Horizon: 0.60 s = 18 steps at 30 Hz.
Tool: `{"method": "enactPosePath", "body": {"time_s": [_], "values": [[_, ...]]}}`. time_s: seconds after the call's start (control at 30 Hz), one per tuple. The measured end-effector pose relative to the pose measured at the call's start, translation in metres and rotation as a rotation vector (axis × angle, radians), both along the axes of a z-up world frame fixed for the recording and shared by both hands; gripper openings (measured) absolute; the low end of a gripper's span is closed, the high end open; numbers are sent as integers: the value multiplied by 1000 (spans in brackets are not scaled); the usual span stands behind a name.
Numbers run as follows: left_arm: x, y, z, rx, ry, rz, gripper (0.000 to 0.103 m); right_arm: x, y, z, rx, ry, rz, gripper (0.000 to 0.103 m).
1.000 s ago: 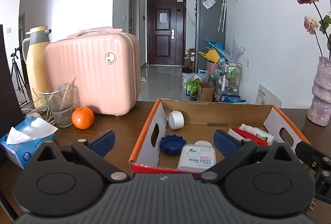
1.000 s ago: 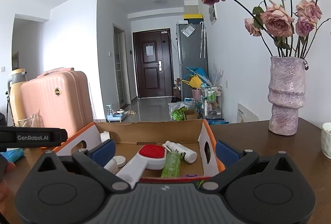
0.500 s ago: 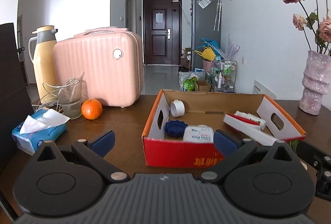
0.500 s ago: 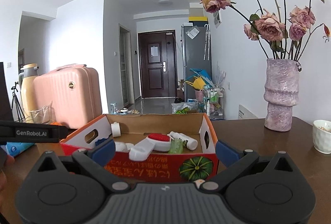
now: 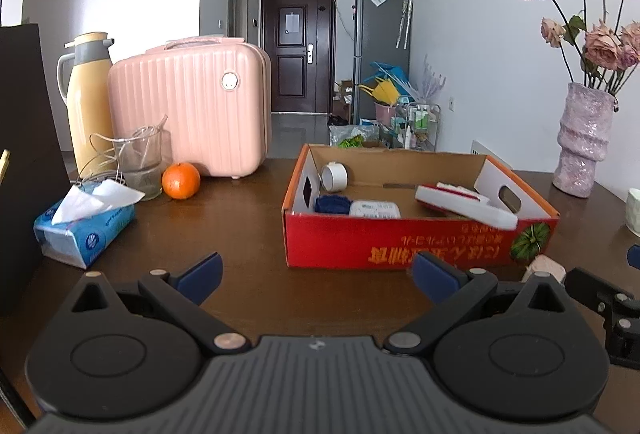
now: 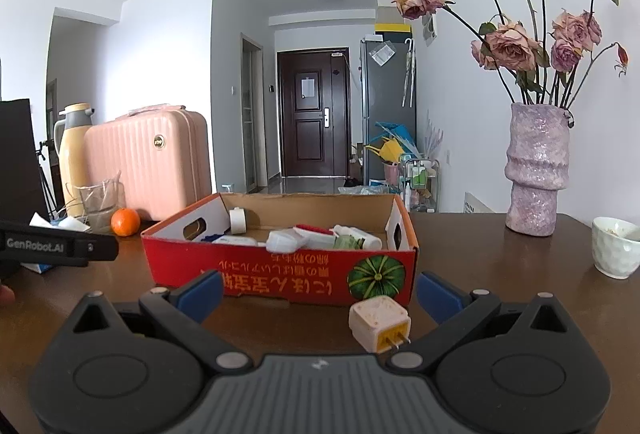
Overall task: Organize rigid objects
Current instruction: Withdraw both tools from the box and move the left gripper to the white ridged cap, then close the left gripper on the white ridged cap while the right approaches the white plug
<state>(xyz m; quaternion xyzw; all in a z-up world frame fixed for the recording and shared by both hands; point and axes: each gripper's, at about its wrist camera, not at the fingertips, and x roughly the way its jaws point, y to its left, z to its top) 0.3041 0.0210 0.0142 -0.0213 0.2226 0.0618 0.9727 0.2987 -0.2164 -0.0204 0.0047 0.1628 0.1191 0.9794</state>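
A red cardboard box (image 5: 404,246) (image 6: 280,274) stands on the dark wooden table. It holds a white tape roll (image 5: 334,176), a blue lid (image 5: 332,204), a white pack (image 5: 374,209), a red-and-white brush (image 5: 464,205) and small bottles (image 6: 356,234). A beige plug adapter (image 6: 379,322) lies on the table in front of the box, between the fingers of my right gripper (image 6: 318,294), which is open and not touching it. My left gripper (image 5: 316,272) is open and empty, short of the box's front wall.
A pink case (image 5: 192,105), a yellow thermos (image 5: 86,93), a glass beaker (image 5: 138,161), an orange (image 5: 181,180) and a tissue pack (image 5: 84,226) stand on the left. A purple vase (image 6: 536,169) with dried roses and a white cup (image 6: 614,252) stand on the right.
Both grippers have drawn back from over the box toward the table's near side. The box's front wall and the plug adapter have come into view.
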Motion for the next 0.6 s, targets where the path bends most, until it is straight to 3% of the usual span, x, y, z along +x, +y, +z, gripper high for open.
{"method": "enactPosePath", "body": {"time_s": [0.6], "values": [[-19, 10, -33, -12, 150, -61, 103, -18, -2, -17, -40, 68, 0, 103]]}}
